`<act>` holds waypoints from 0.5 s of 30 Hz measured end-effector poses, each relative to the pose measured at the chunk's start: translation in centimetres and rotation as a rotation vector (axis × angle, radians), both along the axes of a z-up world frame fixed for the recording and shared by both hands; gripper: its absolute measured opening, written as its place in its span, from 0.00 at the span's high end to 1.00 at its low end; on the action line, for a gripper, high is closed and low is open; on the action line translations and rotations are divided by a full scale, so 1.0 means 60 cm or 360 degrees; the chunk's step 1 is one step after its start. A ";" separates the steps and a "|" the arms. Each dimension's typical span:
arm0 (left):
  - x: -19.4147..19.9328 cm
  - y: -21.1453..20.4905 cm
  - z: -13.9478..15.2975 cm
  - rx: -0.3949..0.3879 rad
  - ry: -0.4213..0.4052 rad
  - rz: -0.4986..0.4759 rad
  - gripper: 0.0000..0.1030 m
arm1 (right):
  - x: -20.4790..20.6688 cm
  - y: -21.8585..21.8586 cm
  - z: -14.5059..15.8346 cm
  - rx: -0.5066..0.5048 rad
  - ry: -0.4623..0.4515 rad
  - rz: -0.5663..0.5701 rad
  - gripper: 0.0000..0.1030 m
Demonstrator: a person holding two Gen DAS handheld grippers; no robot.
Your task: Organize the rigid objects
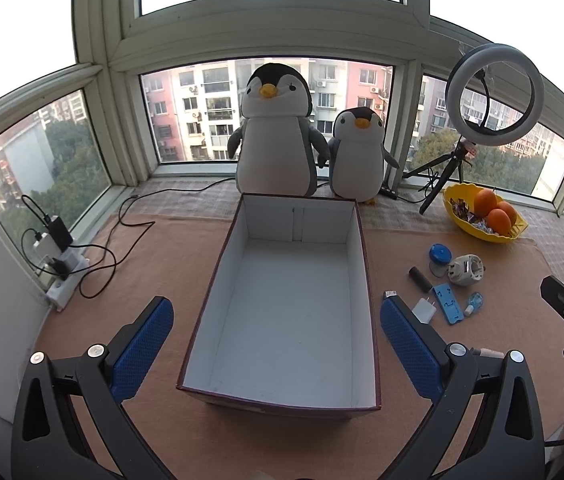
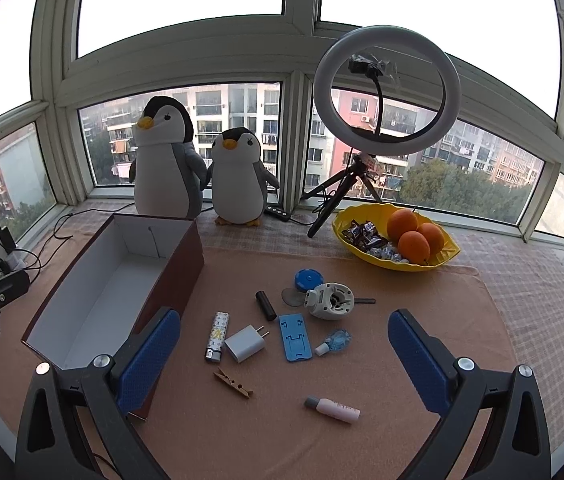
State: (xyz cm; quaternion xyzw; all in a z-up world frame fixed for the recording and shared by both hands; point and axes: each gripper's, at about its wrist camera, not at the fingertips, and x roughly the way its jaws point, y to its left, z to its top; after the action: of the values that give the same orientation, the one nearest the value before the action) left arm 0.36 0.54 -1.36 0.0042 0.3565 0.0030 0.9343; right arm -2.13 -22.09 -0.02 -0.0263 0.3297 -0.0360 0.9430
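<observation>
- My right gripper (image 2: 284, 354) is wide open above the mat (image 2: 422, 312), holding nothing.
- Little things lie below me: a white plug (image 2: 245, 343), a blue stand (image 2: 295, 337), a clothespin (image 2: 233, 383), a pink tube (image 2: 332, 409).
- The open box (image 2: 130, 240) sits to my left.

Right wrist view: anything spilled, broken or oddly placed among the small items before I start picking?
Nothing looks spilled or damaged. The small items, such as the charger plug, clothespin and pink tube, lie loose beside the empty box, not yet sorted.
</observation>
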 end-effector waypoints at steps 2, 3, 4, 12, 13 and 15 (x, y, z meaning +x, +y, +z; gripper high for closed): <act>-0.001 0.000 -0.001 0.0000 0.0000 0.0000 0.00 | 0.000 0.000 0.000 0.0000 0.0001 0.0002 0.01; 0.000 0.000 0.000 0.0000 0.0000 0.0000 0.00 | 0.000 0.000 0.000 -0.0002 0.0003 0.0002 0.01; 0.000 0.000 -0.001 -0.0002 0.0000 0.0000 0.00 | 0.000 0.000 0.000 -0.0004 0.0003 0.0002 0.01; 0.001 0.000 0.000 0.0000 0.0003 -0.0002 0.00 | 0.000 0.000 -0.001 -0.0005 0.0004 0.0003 0.01; 0.001 0.000 0.000 -0.0001 0.0003 -0.0002 0.00 | 0.001 0.000 -0.001 -0.0005 0.0004 0.0003 0.01; 0.001 0.000 -0.001 -0.0002 0.0002 -0.0002 0.00 | 0.000 0.000 -0.001 -0.0005 0.0005 0.0003 0.01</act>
State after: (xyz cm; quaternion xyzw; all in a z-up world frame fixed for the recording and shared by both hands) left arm 0.42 0.57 -1.39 0.0038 0.3571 0.0022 0.9340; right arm -2.13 -22.10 -0.07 -0.0281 0.3312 -0.0355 0.9425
